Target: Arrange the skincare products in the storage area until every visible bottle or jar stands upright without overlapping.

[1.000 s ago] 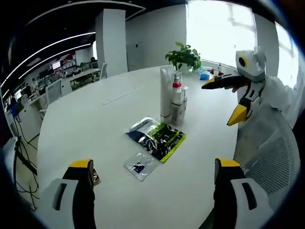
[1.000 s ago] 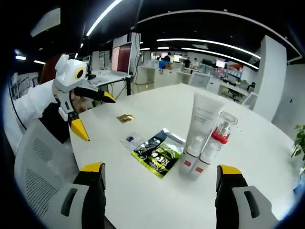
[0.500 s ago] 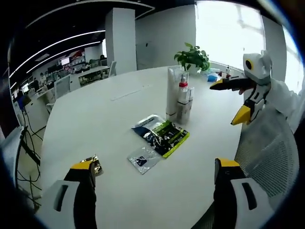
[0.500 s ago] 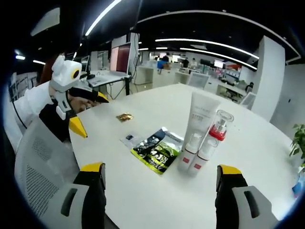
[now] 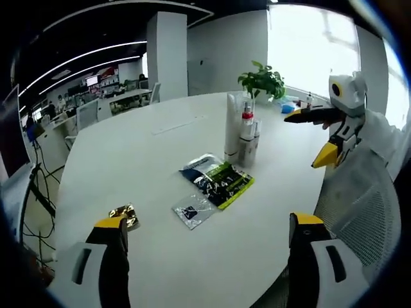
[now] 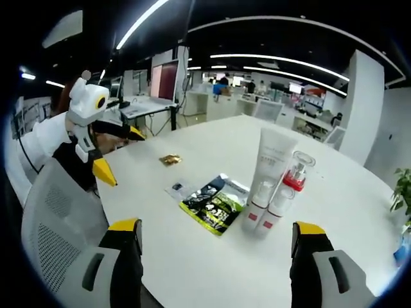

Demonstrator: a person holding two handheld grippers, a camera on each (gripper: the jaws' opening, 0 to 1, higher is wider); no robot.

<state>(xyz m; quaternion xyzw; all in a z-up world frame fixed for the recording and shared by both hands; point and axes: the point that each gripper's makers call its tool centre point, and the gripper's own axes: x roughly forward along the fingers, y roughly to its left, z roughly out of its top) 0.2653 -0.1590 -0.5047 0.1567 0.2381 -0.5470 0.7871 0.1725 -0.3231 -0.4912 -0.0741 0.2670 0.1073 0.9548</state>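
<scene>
Several skincare products stand upright in a tight cluster on the white round table [image 5: 128,160]: a tall white tube [image 5: 231,125] [image 6: 273,159], a clear pump bottle with a red collar [image 5: 246,122] [image 6: 297,173], and two small white bottles [image 6: 264,209] in front of them. A green and black sachet [image 5: 219,181] [image 6: 214,204] lies flat beside them, with a small clear sachet [image 5: 192,210] [image 6: 178,189] next to it. My left gripper [image 5: 208,221] [image 6: 121,155] is open and holds nothing. My right gripper [image 6: 217,226] [image 5: 308,136] is open too, short of the cluster.
A gold foil wrapper [image 5: 124,213] [image 6: 169,158] lies near the table edge. A potted plant [image 5: 262,80] stands behind the bottles. A grey mesh chair [image 6: 58,212] [image 5: 359,212] sits at the table edge. Desks and chairs fill the office beyond.
Both views have shifted a little with the hands; the left one shows the gold wrapper more fully. The products and sachets have not moved. Both grippers stay open.
</scene>
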